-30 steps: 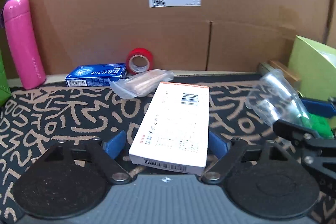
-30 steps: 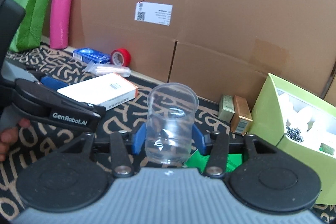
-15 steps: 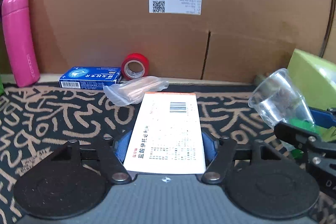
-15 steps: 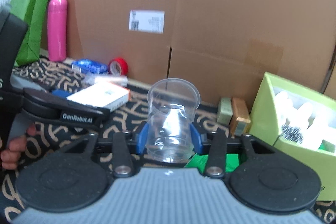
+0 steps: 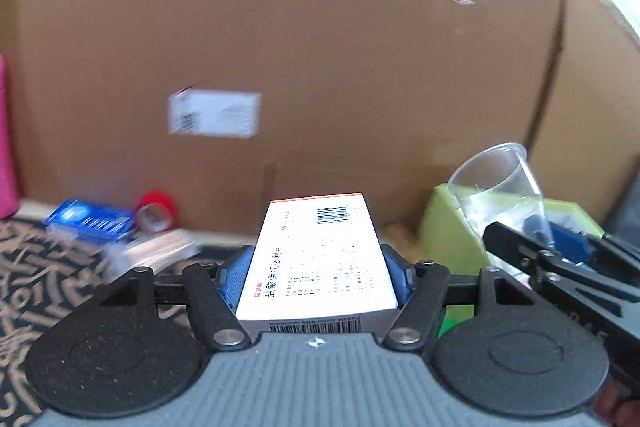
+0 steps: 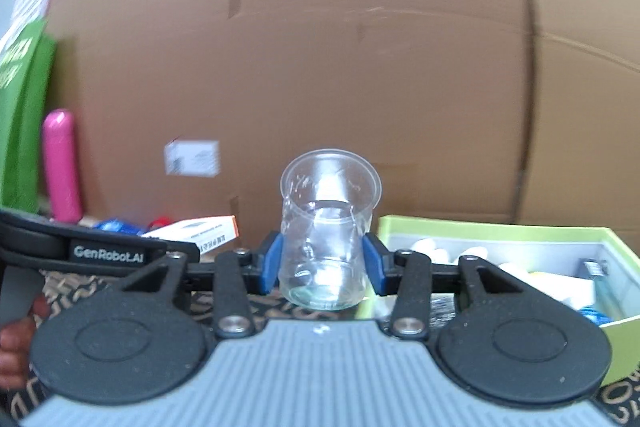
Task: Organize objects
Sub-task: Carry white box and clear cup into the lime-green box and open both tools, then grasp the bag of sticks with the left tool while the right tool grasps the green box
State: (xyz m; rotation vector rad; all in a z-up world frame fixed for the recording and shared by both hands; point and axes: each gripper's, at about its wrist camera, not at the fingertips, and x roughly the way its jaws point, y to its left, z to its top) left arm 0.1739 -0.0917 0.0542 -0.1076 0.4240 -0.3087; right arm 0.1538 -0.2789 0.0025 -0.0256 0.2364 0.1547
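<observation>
**Both loads lifted and heading for the green box**

Carrying one item apiece, the two tongs now sit higher in the scene than a second ago. In the earlier left wrist view the white medicine box [image 5: 320, 259] lay flat on the patterned mat [image 5: 48, 267] with the blue pads standing clear of its sides. Now the left gripper [image 5: 316, 275] has those pads pressed against both long edges and the box is off the mat, centre of the frame, barcode end pointing away. The right gripper [image 6: 323, 263] is clamped on the clear plastic cup [image 6: 326, 227], upright at the middle of its own view, wall slightly pinched; a second ago the cup was already between these pads, but lower, with more mat behind it. In the left wrist view the same cup [image 5: 500, 187] shows at the right, tilted.

By my reading, picking up is finished for both items and placing is what remains.

The green box [image 6: 500, 231], lower right of the right wrist view, stands open. It holds several white rounded pieces, a small dark-capped item and something blue near its front corner; blur hides more. Free room seems limited, so the cup may need a gap chosen with care.

Left on the mat at the lower left: a blue carton [image 5: 88, 223], red tape roll [image 5: 156, 213] and a clear bag [image 5: 160, 251].
</observation>
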